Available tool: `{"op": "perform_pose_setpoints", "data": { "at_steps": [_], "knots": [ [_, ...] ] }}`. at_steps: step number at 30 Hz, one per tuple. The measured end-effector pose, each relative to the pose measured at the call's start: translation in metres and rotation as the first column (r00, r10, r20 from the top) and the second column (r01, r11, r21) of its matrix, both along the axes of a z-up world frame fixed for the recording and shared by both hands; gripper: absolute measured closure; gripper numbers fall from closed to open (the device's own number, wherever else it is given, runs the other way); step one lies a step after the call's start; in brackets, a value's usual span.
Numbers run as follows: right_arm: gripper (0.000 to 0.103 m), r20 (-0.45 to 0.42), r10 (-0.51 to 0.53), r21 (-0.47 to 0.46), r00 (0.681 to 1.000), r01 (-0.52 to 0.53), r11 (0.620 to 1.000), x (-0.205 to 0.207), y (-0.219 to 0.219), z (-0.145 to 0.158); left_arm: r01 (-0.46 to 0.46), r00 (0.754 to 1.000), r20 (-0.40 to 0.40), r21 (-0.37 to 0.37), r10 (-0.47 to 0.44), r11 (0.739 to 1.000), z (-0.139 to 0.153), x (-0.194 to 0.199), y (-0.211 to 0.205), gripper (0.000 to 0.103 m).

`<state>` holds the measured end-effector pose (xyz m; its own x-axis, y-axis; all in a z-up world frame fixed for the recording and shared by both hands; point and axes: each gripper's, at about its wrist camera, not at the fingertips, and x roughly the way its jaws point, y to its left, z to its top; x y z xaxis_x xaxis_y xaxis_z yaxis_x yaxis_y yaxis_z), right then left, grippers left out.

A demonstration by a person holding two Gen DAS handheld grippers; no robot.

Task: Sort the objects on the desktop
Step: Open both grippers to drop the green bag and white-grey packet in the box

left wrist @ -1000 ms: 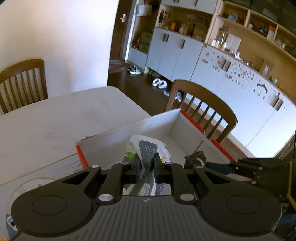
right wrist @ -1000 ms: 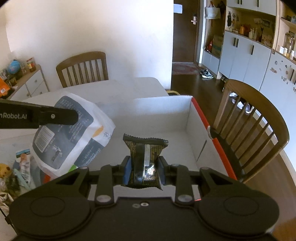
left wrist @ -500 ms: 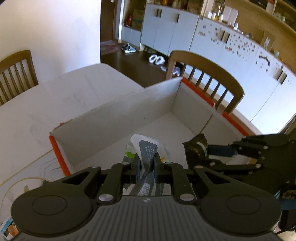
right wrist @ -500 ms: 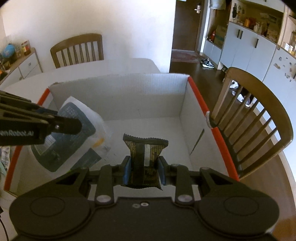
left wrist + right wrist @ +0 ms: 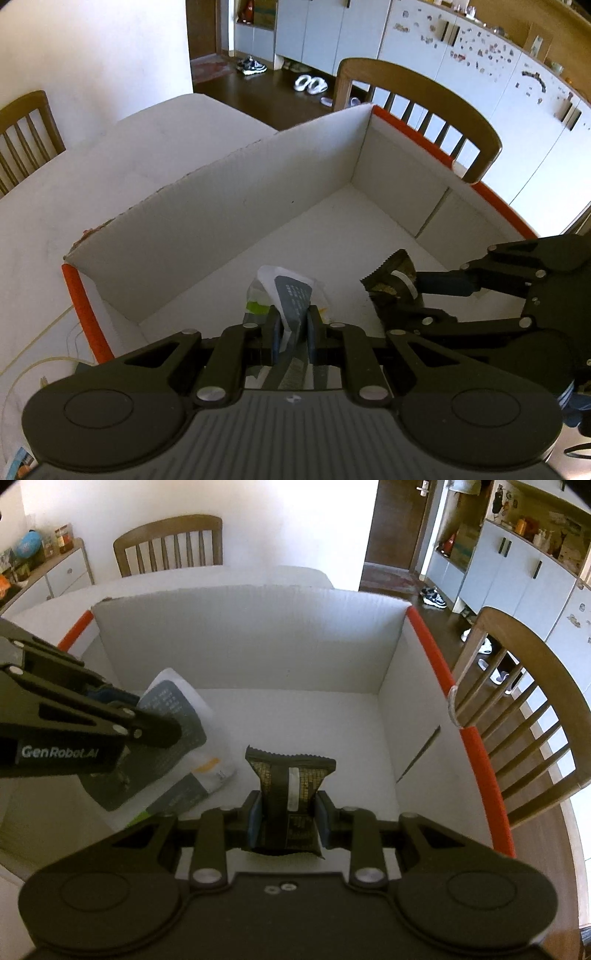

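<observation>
A white cardboard box (image 5: 229, 221) (image 5: 251, 638) with orange-edged sides stands on the white table. My left gripper (image 5: 291, 325) is shut on a white and grey pouch (image 5: 288, 291), which hangs inside the box above its floor. In the right wrist view that pouch (image 5: 192, 738) sits at the left, held by the left gripper (image 5: 159, 731). My right gripper (image 5: 288, 812) is shut on a dark brown snack packet (image 5: 290, 775), also within the box. From the left wrist view the packet (image 5: 391, 284) and the right gripper (image 5: 428, 295) show at the right.
A wooden chair (image 5: 517, 709) stands close behind the box's right wall, and another chair (image 5: 170, 542) is at the table's far side. The white table (image 5: 92, 177) runs left of the box. White cabinets (image 5: 480, 74) line the far wall.
Both grippers have sunk from above the box rim down into the box, each still holding its item. The box now fills more of both views.
</observation>
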<state>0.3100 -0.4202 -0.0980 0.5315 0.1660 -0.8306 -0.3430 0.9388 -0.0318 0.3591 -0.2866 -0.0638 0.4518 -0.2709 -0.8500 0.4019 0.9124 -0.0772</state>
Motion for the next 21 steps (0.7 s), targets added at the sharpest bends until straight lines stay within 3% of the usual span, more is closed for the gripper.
{"op": "perform_pose_setpoints", "data": {
  "at_steps": [12, 21],
  "knots": [
    [0.072, -0.005, 0.027, -0.025, 1.0, -0.027, 0.999, 0.002, 0.004, -0.007, 0.001, 1.0, -0.028, 0.013, -0.001, 1.0, -0.01, 0.013, -0.003, 0.09],
    [0.065, -0.012, 0.017, -0.018, 1.0, -0.017, 1.0, 0.003, 0.0, -0.003, -0.007, 0.999, 0.034, 0.056, 0.005, 0.998, -0.001, 0.005, -0.006, 0.089]
  ]
}}
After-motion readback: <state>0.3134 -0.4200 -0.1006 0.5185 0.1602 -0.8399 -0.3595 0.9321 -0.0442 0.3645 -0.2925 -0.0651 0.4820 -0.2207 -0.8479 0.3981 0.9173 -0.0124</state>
